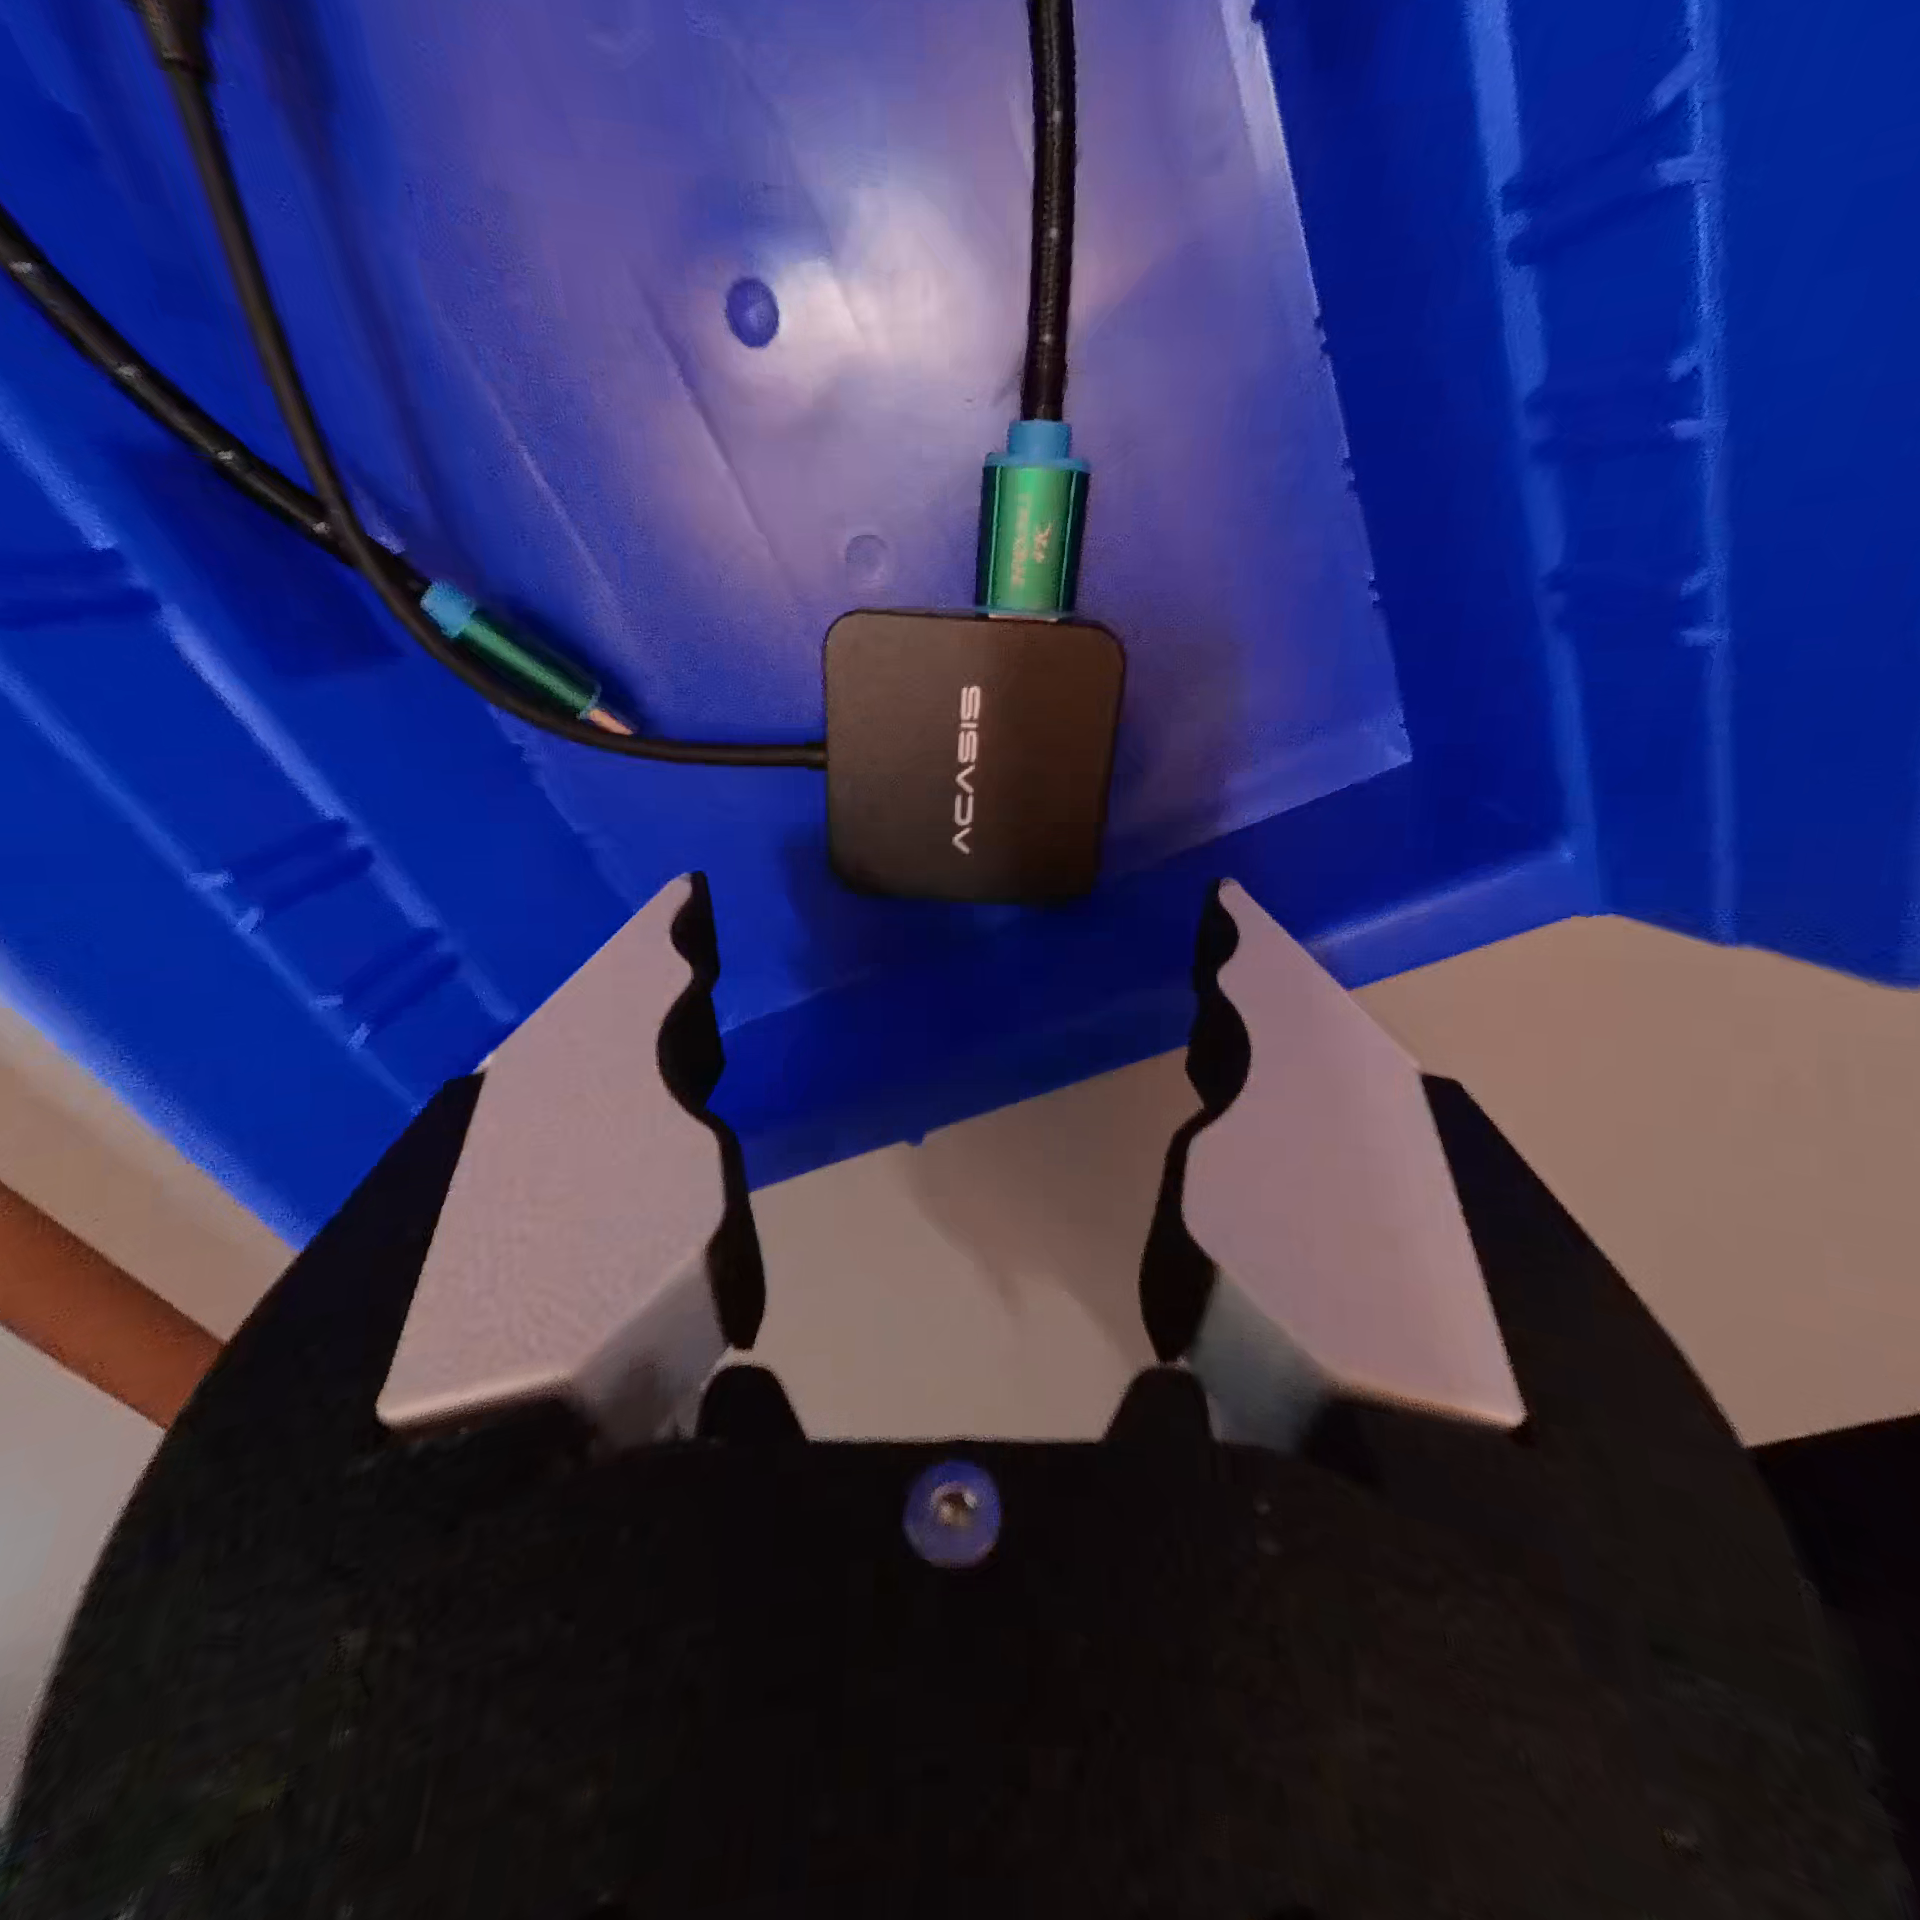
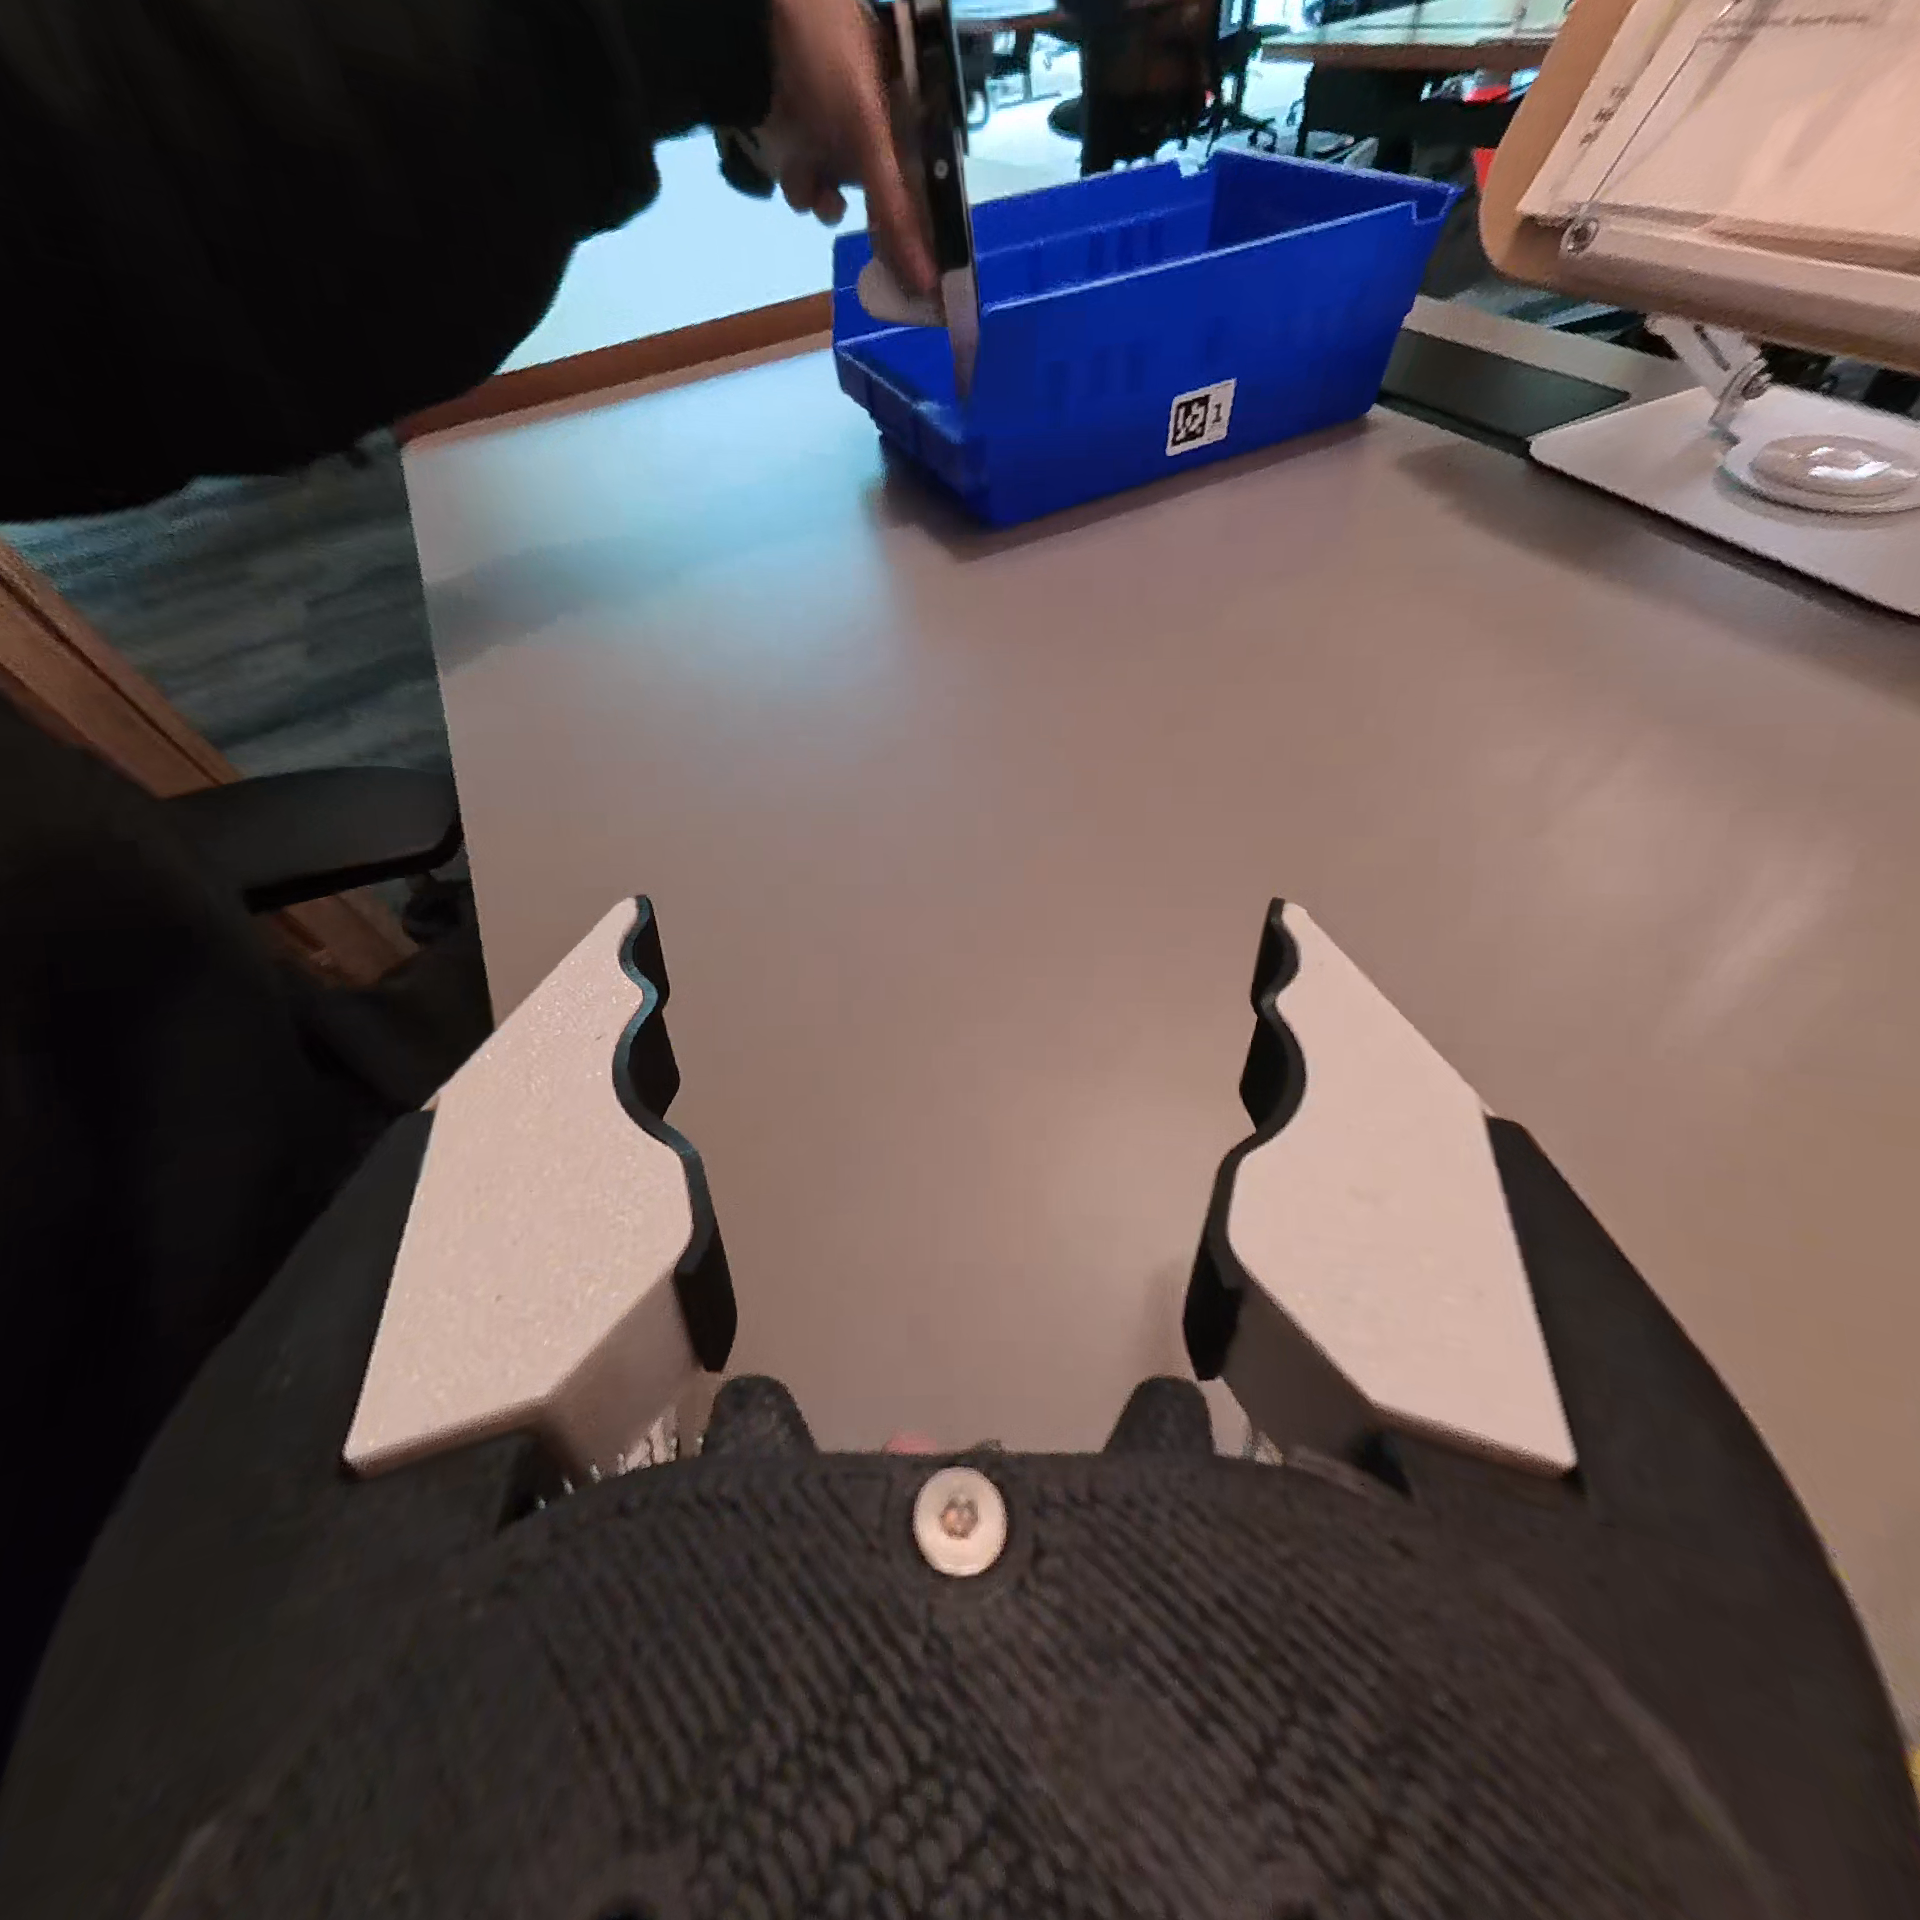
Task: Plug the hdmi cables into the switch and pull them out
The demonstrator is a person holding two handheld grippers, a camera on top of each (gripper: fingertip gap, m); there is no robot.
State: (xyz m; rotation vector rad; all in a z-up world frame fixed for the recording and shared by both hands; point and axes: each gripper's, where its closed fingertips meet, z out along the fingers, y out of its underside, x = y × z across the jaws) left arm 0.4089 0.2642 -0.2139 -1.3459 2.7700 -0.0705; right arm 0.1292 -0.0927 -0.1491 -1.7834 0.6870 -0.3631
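In the left wrist view a black square switch [image 1: 975, 756] lies on the floor of a blue bin [image 1: 623, 312]. A green HDMI plug [image 1: 1029, 530] on a braided cable is seated in its far edge. A second green HDMI plug [image 1: 525, 673] lies loose to the left, beside the switch's own thin black cable [image 1: 665, 746]. My left gripper [image 1: 956, 894] is open and empty, just above the bin's near rim, short of the switch. My right gripper [image 2: 956, 914] is open and empty over the grey table, far from the bin [image 2: 1143, 312].
In the right wrist view the left gripper [image 2: 940, 260], held by a person's hand, hangs over the bin's left end. A white stand with a board [image 2: 1714, 208] sits at the right. A chair armrest [image 2: 332, 831] is off the table's left edge.
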